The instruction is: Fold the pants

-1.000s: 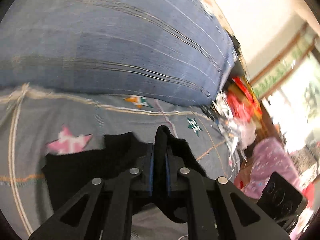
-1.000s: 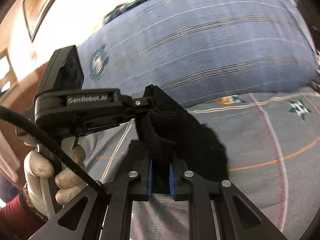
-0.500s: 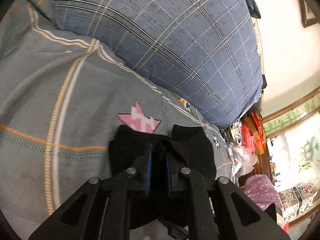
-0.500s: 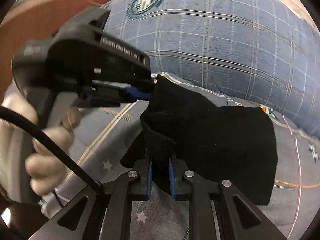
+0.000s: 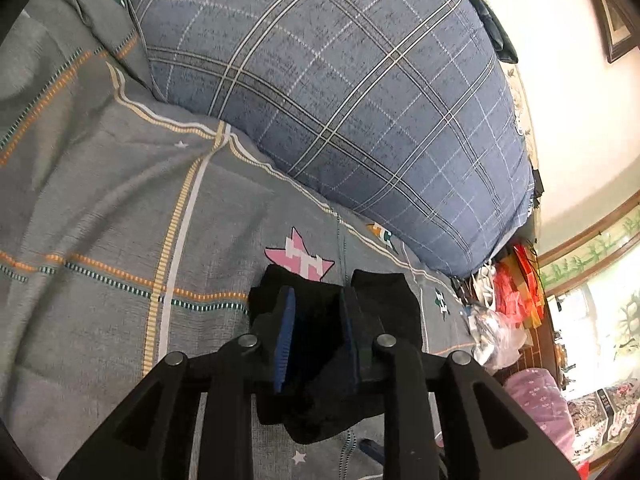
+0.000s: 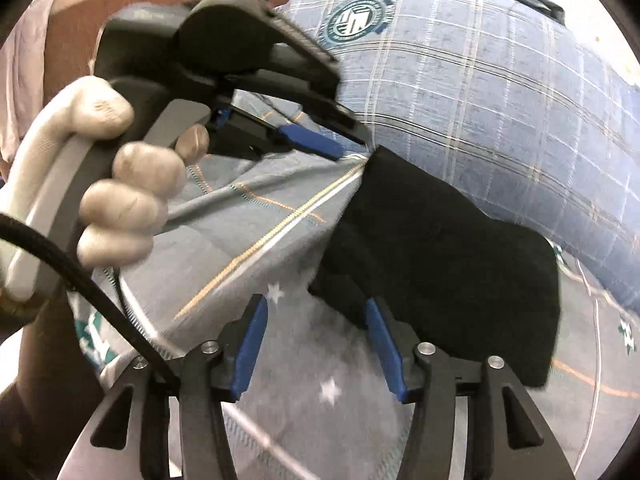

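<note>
Black pants (image 6: 444, 264) lie folded on the grey bedsheet (image 5: 100, 200), near the blue plaid pillow (image 5: 340, 92). My left gripper (image 5: 316, 340): fingers narrow and opening, cloth between the pads, no longer pinched. My right gripper (image 6: 316, 344): fingers wide, opening, nothing between them; pants lie just right of them.
</note>
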Tool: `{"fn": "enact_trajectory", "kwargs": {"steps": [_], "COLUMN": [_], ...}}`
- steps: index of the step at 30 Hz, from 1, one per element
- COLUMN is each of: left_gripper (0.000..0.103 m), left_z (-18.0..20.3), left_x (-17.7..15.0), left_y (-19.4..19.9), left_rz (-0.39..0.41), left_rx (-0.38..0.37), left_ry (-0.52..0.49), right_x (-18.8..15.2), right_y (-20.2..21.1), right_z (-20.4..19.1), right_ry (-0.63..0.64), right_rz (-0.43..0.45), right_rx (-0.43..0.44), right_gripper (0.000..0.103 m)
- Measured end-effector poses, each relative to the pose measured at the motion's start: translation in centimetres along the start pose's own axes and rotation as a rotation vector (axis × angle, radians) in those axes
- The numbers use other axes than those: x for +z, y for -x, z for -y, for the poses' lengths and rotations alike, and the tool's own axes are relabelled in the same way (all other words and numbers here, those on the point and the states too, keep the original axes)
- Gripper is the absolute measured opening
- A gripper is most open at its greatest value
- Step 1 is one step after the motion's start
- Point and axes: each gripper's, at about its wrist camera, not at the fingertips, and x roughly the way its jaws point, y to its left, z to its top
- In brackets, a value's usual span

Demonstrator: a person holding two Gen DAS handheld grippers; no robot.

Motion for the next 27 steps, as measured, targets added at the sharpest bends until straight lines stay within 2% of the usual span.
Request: {"fn": "enact_trajectory", "kwargs": {"steps": [2, 5, 8, 11, 12, 14, 16, 19, 21, 23, 25, 27], "left_gripper": [0.021, 0.021, 0.024, 0.024, 0.024, 0.024, 0.025, 0.025, 0.025, 0.025, 0.025, 0.025], "left_z": [0.8, 2.6, 4.1, 3.6, 2.9, 1.9, 1.1, 1.0, 1.0, 1.0, 1.0, 1.0], "left_x": [-0.1, -0.3, -1.0, -2.3, -3.0, -4.1, -4.9, -5.0, -4.8, -4.8, -4.6, -4.3], "left_y": [-0.1, -0.9, -2.4, -4.2, -5.2, -6.3, -6.6, -6.2, -6.2, -6.1, -5.6, -4.7], "left_rz": [-0.003, -0.009, -0.020, -0.066, -0.092, -0.122, -0.119, -0.121, -0.130, -0.135, -0.143, -0.140], "left_rx": [-0.010, -0.010, 0.006, 0.031, 0.068, 0.123, 0.121, 0.111, 0.111, 0.111, 0.104, 0.098], "left_ry": [-0.016, -0.067, -0.129, -0.127, -0.121, -0.117, -0.115, -0.130, -0.137, -0.143, -0.139, -0.134], "right_x": [-0.7, -1.7, -1.4, 0.2, 0.8, 2.5, 4.2, 5.5, 5.7, 5.6, 5.7, 6.4], "right_y": [1.4, 3.5, 4.5, 4.6, 4.3, 3.2, 1.3, -3.3, -7.7, -10.4, -11.7, -11.4], "right_z": [1.5, 5.1, 9.3, 13.9, 14.8, 15.8, 16.4, 16.9, 17.4, 18.4, 18.6, 18.1], "right_ry": [-0.047, -0.169, -0.323, -0.498, -0.533, -0.557, -0.573, -0.626, -0.687, -0.738, -0.728, -0.683], "right_rz": [0.003, 0.013, 0.033, 0.080, 0.090, 0.092, 0.057, -0.028, -0.130, -0.171, -0.180, -0.160], "right_rx": [0.010, -0.001, -0.002, 0.072, 0.101, 0.149, 0.205, 0.302, 0.366, 0.327, 0.248, 0.169], "right_gripper": [0.057, 0.057, 0.057, 0.052, 0.050, 0.050, 0.050, 0.050, 0.050, 0.048, 0.036, 0.036]}}
